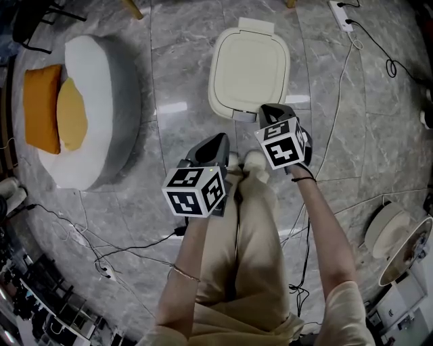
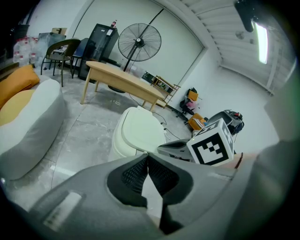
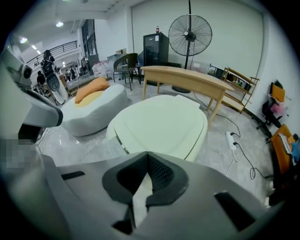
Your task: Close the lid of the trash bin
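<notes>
We see a pale trash bin (image 1: pixel 248 67) standing on the grey stone floor (image 1: pixel 176 67), just in front of the person's shoes (image 1: pixel 254 162). Its lid (image 3: pixel 164 124) lies down flat on top of the bin.

The right claw (image 3: pixel 147 155) is closed. Its 2 jaws press together and nothing is between them. It points down at the near edge of the lid, the edge closest to the person. From above, its tip sits right over that edge, but we cannot tell if it touches the lid.

The left claw (image 2: pixel 147 157) is closed too, and it holds nothing. It hangs to the left of the right claw and nearer to the person, over the floor, apart from the bin.

Left of the bin, well apart from it, sits a big soft white seat (image 1: pixel 101 81). An orange cushion (image 1: pixel 42 108) and a yellow cushion (image 1: pixel 72 115) lie on it, side by side and touching.

Right of the bin, thin black cables (image 1: pixel 338 101) run over the floor to a white power strip (image 1: pixel 344 17). Behind the bin stands a tall fan (image 3: pixel 190 35).
</notes>
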Demonstrator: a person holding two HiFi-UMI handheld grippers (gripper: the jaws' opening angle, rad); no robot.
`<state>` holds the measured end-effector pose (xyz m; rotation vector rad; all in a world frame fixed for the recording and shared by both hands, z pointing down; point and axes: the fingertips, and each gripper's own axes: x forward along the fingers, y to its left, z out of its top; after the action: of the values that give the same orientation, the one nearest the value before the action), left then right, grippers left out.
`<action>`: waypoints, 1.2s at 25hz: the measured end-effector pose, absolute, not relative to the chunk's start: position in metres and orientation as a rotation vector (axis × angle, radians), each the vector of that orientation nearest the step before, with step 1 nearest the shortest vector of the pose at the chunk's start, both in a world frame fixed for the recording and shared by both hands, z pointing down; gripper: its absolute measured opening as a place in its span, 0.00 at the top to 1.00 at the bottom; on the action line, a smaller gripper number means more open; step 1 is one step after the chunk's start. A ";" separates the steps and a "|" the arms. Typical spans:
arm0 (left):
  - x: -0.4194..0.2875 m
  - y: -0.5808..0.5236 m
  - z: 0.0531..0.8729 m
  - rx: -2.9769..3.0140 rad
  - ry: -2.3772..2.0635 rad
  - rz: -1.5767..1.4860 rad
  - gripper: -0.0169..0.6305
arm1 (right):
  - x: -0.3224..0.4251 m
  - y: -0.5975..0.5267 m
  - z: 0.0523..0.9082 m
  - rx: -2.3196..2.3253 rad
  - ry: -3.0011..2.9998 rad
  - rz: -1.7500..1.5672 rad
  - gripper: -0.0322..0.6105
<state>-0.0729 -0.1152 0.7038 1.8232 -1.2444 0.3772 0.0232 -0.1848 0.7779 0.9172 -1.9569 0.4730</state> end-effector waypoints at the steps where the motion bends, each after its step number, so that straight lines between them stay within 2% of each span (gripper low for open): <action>1: -0.072 -0.115 0.704 1.822 -1.243 0.378 0.94 | 0.023 -0.185 0.778 0.919 -1.954 0.474 0.94; 21: -0.062 -0.119 0.699 1.807 -1.240 0.370 0.94 | 0.023 -0.184 0.782 0.822 -1.855 0.492 0.94; 30: -0.071 -0.130 0.645 1.859 -1.262 0.358 0.94 | 0.016 -0.186 0.701 0.935 -2.098 0.538 0.94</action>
<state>-0.0705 -0.1303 0.6449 1.8592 -1.2622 0.3577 0.0156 -0.1862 0.7011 0.9352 -2.0984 0.5377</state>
